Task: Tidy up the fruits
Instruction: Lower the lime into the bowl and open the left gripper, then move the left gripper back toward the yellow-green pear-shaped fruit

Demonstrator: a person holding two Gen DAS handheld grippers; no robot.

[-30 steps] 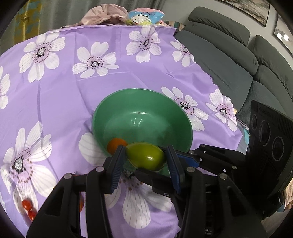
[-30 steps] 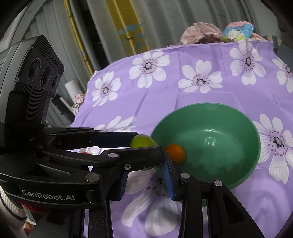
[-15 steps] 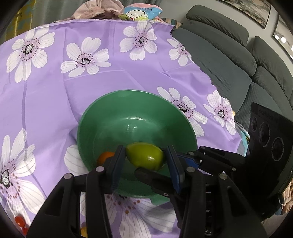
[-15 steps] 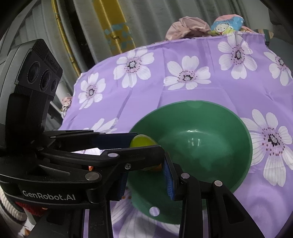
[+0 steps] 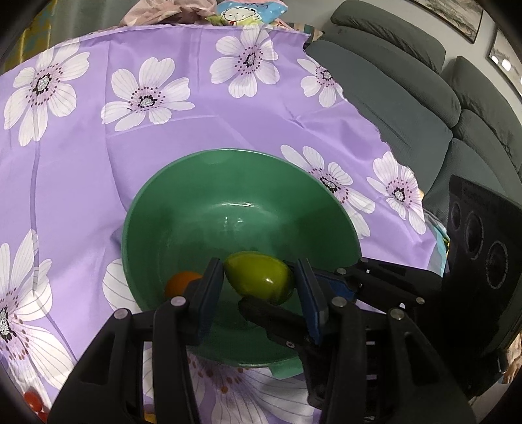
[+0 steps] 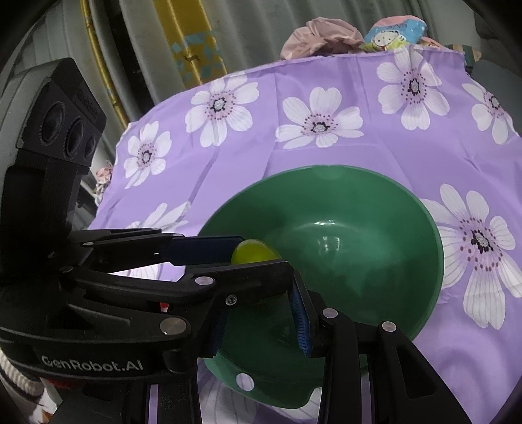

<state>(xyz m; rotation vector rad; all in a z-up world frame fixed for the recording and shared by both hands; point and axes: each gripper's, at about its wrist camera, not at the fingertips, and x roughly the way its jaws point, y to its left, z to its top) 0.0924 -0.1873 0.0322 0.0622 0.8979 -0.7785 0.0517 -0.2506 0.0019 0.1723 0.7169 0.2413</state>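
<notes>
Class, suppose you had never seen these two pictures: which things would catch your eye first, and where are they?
First, the glossy yellow-green oval fruit, pinched in the left gripper above the round green plastic bowl. Next, the small orange fruit inside that bowl, at its near left wall. All around lies the purple cloth with white flowers.

We read one clear brand: "GenRobot.AI" in pale letters on the black body of the left tongs' housing (image 6: 91, 365), low at the left of the right wrist view. On the camera block (image 6: 62, 130) above it we see a short embossed word along the top edge, too small and skewed for us to make out. On the cartoon-printed packet (image 5: 249, 11) at the far edge of the counter we see a few letters near its top, cut off and unreadable. We find no numbers or signs.
</notes>
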